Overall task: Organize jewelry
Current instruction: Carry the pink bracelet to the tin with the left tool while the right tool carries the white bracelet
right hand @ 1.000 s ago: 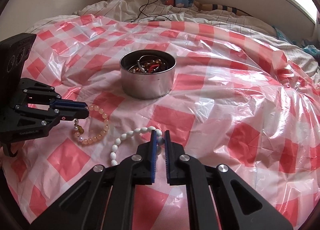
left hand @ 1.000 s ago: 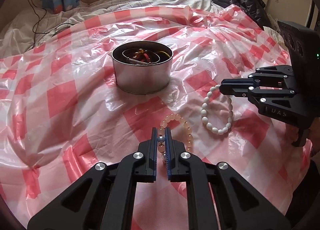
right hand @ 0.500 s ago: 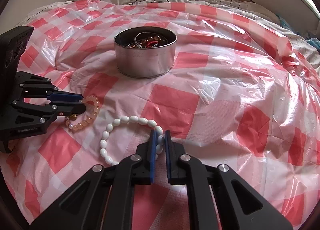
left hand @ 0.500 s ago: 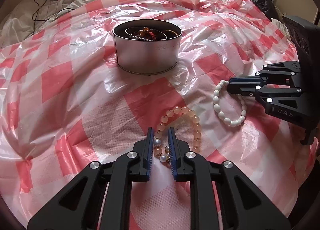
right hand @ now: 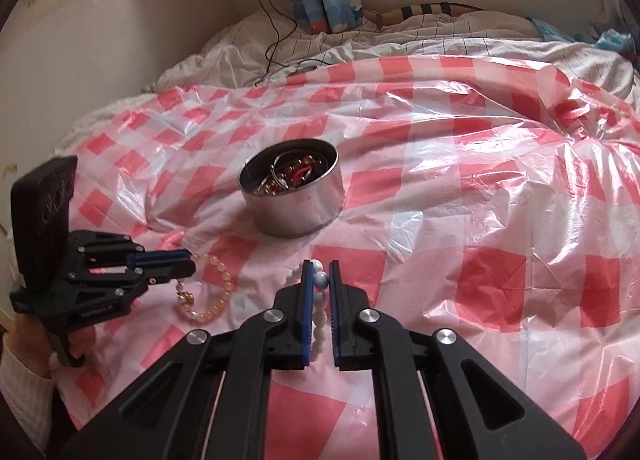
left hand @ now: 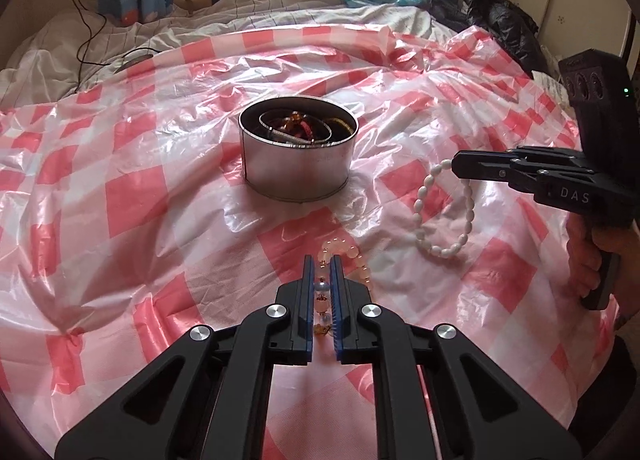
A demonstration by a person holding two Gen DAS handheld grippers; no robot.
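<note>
"das" is showing in pale letters on the right tongs (left hand: 460,164), which are clamping a white oval-bead bracelet (left hand: 440,212) dangling above the glossy checked plastic sheet (left hand: 120,200) on the bed. the left tongs (left hand: 321,266) are gripping a peach round-bead bracelet (left hand: 352,254), near a round metal tin (left hand: 298,172) whose tangled contents are hard to make out.

Plastic sheet (left hand: 132,196): red-and-white check, glossy. Tin (left hand: 298,164): plain silver, with amber and red beads inside. One bracelet (left hand: 444,212) white, the other (right hand: 218,292) pale peach. Both grippers black with blue jaws. Bedding (right hand: 400,40): white with thin dark lines.
</note>
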